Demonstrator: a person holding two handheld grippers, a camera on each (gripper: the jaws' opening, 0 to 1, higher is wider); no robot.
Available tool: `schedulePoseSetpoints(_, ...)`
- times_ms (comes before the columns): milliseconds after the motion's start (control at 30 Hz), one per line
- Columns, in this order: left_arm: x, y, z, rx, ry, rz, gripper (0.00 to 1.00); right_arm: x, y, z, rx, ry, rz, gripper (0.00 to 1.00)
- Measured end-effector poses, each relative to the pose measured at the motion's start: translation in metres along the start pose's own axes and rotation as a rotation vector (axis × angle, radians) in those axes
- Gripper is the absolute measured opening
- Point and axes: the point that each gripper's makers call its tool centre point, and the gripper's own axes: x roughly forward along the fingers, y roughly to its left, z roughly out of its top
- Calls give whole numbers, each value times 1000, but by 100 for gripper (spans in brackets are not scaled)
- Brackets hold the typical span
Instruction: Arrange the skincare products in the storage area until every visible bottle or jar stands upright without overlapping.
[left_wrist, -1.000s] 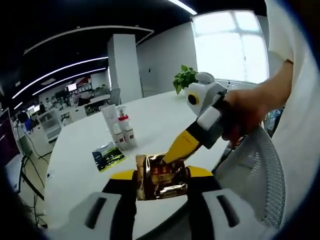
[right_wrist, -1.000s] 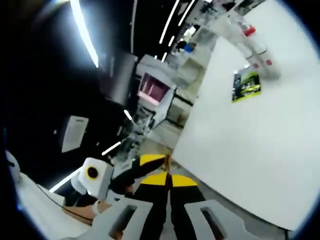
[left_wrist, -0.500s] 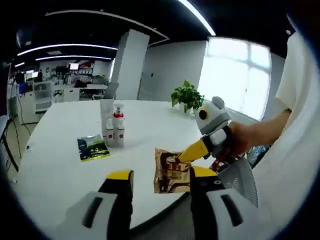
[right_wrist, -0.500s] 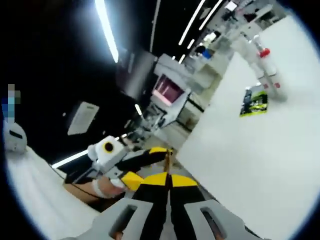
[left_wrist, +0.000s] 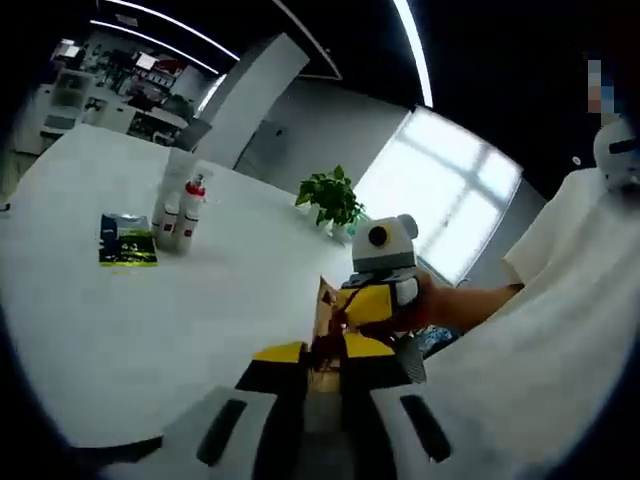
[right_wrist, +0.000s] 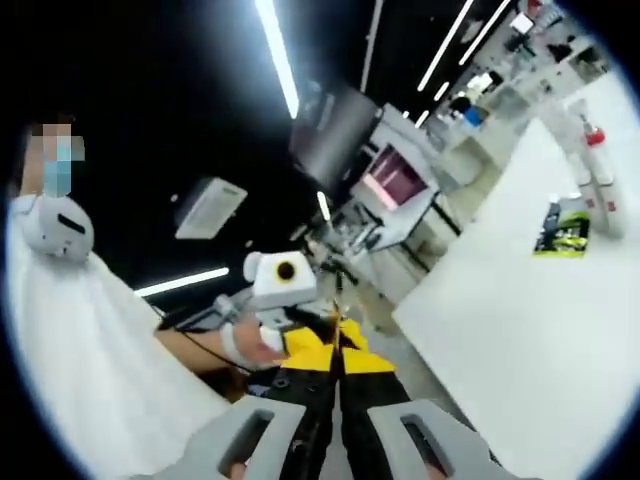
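Left gripper (left_wrist: 322, 358): jaws closed together, yellow tips meeting on a thin brown packet held edge-on just ahead. Right gripper (left_wrist: 368, 305) enters the left gripper view directly beyond those tips, gripped by the person's hand (left_wrist: 425, 305), forearm extending away to the right. Right gripper (right_wrist: 337, 358) in its own view: jaws pressed together on the packet's edge; left gripper (right_wrist: 290, 330) sits just ahead-left, hand (right_wrist: 250, 343) wrapped round it.

Two sachets (left_wrist: 128, 241), three bottles (left_wrist: 187, 210), one potted plant (left_wrist: 330, 197), one table (left_wrist: 150, 320)
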Motion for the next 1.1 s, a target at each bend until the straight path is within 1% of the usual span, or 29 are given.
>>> schedulePoseSetpoints(33,0,2,-2,-26,6,8,4,0,2,-1,19,-1,14,0)
schedulePoseSetpoints(67,0,4,-2,-20,11,6,3,-1,2,-2,25,-3,16,0)
schedulePoseSetpoints(100,0,2,-3,-28,16,-5,0,-1,0,-2,27,-6,10,0)
schedulePoseSetpoints(133,0,1,-3,-37,20,-14,0,-1,0,-2,29,-8,9,0)
schedulePoseSetpoints(267,-3,2,1,-34,4,-7,0,1,3,2,41,-26,19,0)
schedulePoseSetpoints(367,-6,1,6,-31,-28,-3,0,4,5,6,44,-44,26,2)
schedulePoseSetpoints(433,-9,5,10,-24,-54,15,0,6,3,10,34,-58,18,3)
schedulePoseSetpoints(567,-17,12,27,-66,-141,37,0,9,1,11,9,-51,10,8)
schedulePoseSetpoints(633,-21,13,32,-83,-172,27,0,11,2,11,-6,-44,9,11)
schedulePoseSetpoints(767,-22,14,36,-91,-196,32,0,16,5,9,-38,-26,6,14)
schedulePoseSetpoints(867,-21,14,37,-102,-192,23,0,22,6,9,-49,-12,11,15)
schedulePoseSetpoints(933,-20,15,36,-104,-190,26,0,24,4,7,-62,3,17,12)
schedulePoseSetpoints(967,-20,15,36,-106,-188,26,0,25,4,7,-76,12,22,8)
schedulePoseSetpoints(1000,-20,14,36,-108,-190,23,0,25,5,6,-86,21,31,1)
schedulePoseSetpoints(1033,-20,14,36,-106,-190,23,0,24,4,8,-80,16,37,1)
schedulePoseSetpoints(1067,-22,15,38,-111,-203,26,0,24,2,9,-80,13,39,0)
schedulePoseSetpoints(1100,-22,14,39,-115,-209,22,0,24,5,12,-70,6,61,0)
